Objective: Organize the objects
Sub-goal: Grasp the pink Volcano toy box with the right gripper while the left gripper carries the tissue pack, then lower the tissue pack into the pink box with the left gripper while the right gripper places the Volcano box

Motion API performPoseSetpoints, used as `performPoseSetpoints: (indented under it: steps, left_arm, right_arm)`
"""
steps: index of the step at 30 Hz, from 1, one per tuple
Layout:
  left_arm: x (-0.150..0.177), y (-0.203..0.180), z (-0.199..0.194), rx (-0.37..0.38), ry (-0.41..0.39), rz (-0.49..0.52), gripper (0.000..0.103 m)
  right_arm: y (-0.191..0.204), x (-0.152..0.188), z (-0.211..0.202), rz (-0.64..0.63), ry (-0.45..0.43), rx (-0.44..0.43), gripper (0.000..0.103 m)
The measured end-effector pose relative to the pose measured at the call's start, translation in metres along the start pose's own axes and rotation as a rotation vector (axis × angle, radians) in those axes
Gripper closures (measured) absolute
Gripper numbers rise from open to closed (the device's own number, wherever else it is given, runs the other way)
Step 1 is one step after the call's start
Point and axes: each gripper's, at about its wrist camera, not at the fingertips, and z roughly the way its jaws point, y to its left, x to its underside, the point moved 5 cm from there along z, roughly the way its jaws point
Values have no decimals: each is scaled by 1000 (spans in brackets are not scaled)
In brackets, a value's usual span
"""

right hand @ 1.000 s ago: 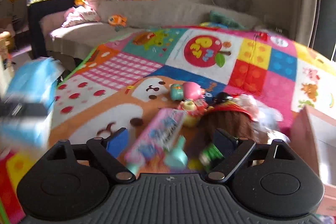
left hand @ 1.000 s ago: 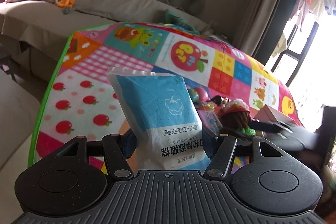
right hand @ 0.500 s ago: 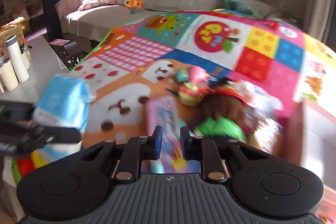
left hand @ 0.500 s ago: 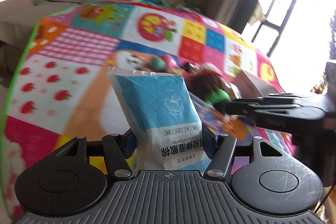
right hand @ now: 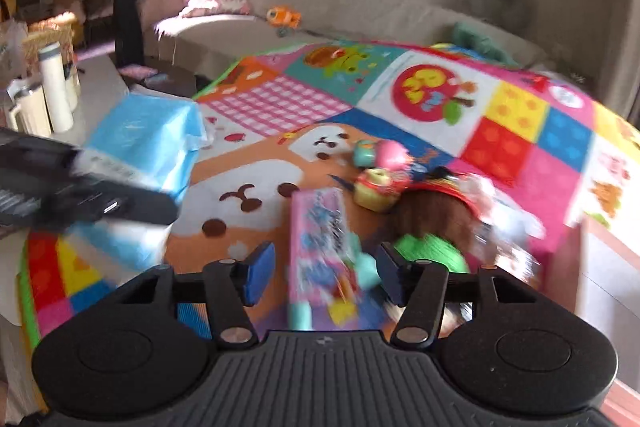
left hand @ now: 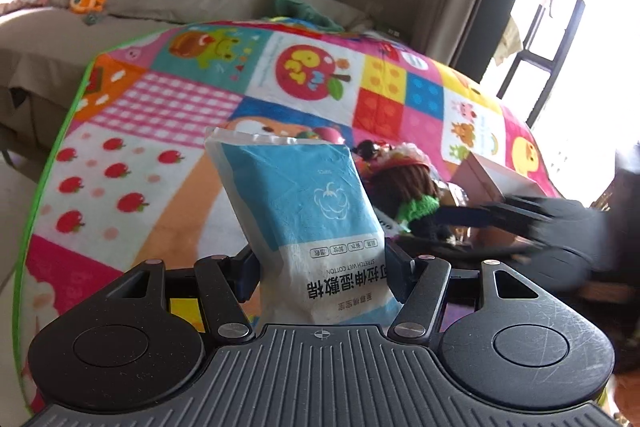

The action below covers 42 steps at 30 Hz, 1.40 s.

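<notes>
Wipes pack [left hand: 304,219] clamped, left gripper [left hand: 320,267] | mat's green edge [left hand: 52,155] leftward

My left gripper [left hand: 322,267] is clamped on a blue and white packet of cotton wipes [left hand: 308,223], which stands upright between its pads with the crimped clear top edge up and the printed label upside down toward me. Ahead of my right gripper [right hand: 322,269], on the patchwork play mat [right hand: 520,131], a pink toy pack [right hand: 320,247] lies flat and lengthwise, its near end between the parted pads without touching them. Just to its right lies a doll [right hand: 436,223] with brown hair, a red hat and a green top. Beyond the pack sit a small yellow and red cupcake toy [right hand: 374,189] and a teal and pink toy [right hand: 380,153].
</notes>
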Motion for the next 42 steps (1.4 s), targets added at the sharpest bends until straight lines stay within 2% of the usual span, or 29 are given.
performPoseSetpoints:
  steps: [5, 6, 8, 9, 14, 16, 19, 24, 28, 33, 36, 38, 40, 42]
  left_arm:
    - [9, 16, 7, 15, 36, -39, 37]
    - [11, 19, 9, 17, 43, -45, 37]
    - [14, 22, 11, 19, 51, -55, 37]
    - [16, 22, 12, 23, 53, -58, 37]
    - [21, 7, 9, 57, 65, -28, 37]
    - [23, -7, 7, 83, 76, 2, 37]
    - [25, -37, 9, 159, 103, 46, 37]
    - [4, -126, 31, 319, 118, 186, 37]
    - [-25, -212, 84, 401, 130, 280, 37]
    - [-42, -294, 180, 375, 158, 328, 36]
    - [-28, -317, 227, 292, 223, 362, 35]
    - [-15, -319, 243, 196, 258, 439, 35]
    - [-1, -312, 243, 130, 302, 522, 34]
    - [6, -306, 235, 148, 341, 547, 35]
  right_arm:
    - [4, -9, 66, 3, 127, 1, 46]
    - [2, -9, 73, 2, 145, 9, 48]
    - [0, -10, 74, 6, 156, 11, 59]
    - [-2, -11, 69, 11, 156, 8, 60]
    - [-9, 3, 13, 54, 133, -34, 60]
    - [-15, 19, -22, 81, 111, -49, 60]
    - [-32, 51, -74, 136, 79, -15, 60]
    - [-69, 107, -142, 237, 30, 125, 60]
    - [-93, 134, -174, 292, -29, 222, 60]
    - [-114, 149, -188, 360, -94, 236, 60]
    - [-126, 157, -192, 383, -108, 257, 60]
    - [-134, 161, -195, 392, -115, 278, 60]
    - [-140, 168, -196, 405, -115, 293, 60]
    - [-146, 174, -197, 419, -109, 301, 60]
